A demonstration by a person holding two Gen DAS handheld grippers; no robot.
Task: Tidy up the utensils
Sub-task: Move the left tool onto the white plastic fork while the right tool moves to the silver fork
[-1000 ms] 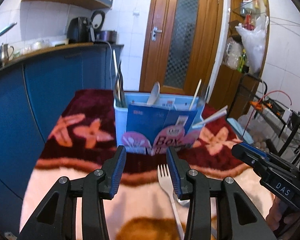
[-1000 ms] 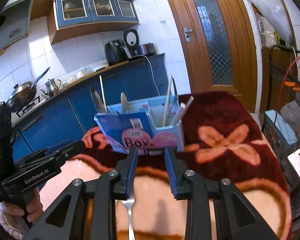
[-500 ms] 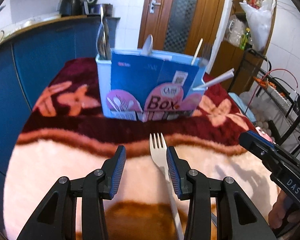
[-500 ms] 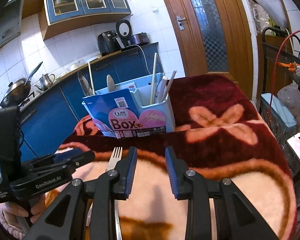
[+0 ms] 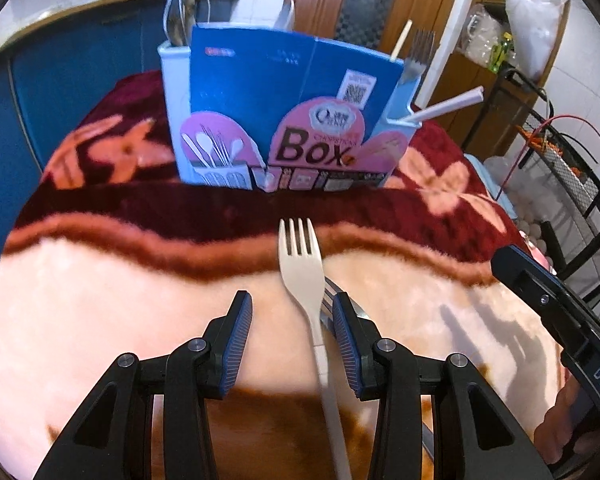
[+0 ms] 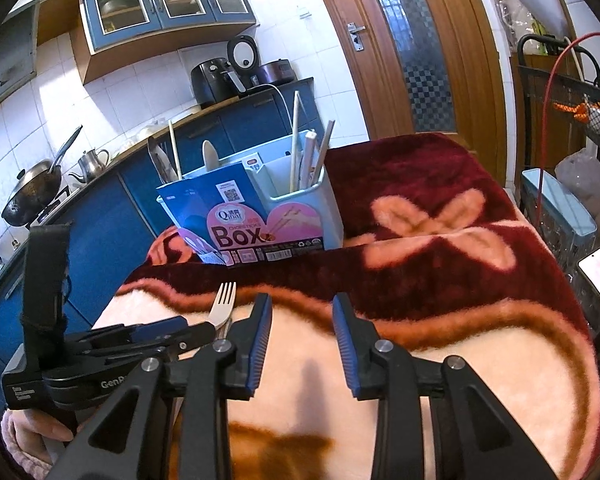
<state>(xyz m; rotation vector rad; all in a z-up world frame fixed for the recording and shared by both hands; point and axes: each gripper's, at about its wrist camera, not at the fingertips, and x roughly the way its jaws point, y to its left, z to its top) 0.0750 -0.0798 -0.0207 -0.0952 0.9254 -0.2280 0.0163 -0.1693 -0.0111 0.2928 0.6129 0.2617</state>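
Note:
A cream plastic fork (image 5: 302, 264) lies on the blanket, tines toward the blue utensil box (image 5: 288, 120). My left gripper (image 5: 292, 316) is open, low over the fork, whose neck lies between the fingers close to the right finger (image 5: 346, 344). A metal utensil (image 5: 340, 296) lies partly under the fork. The box holds chopsticks, spoons and a fork upright. In the right wrist view my right gripper (image 6: 302, 324) is open and empty, right of the fork (image 6: 223, 306) and the left gripper (image 6: 140, 338), with the box (image 6: 256, 208) beyond.
A red and peach floral blanket (image 6: 440, 280) covers the table. Blue kitchen cabinets (image 5: 68, 80) stand to the left, a wooden door (image 6: 412, 48) behind. A wire rack (image 6: 572, 128) with cables stands at the right.
My left gripper has moved forward and down, so the fork now lies between its fingers. The right gripper has tilted down a little and stays open.

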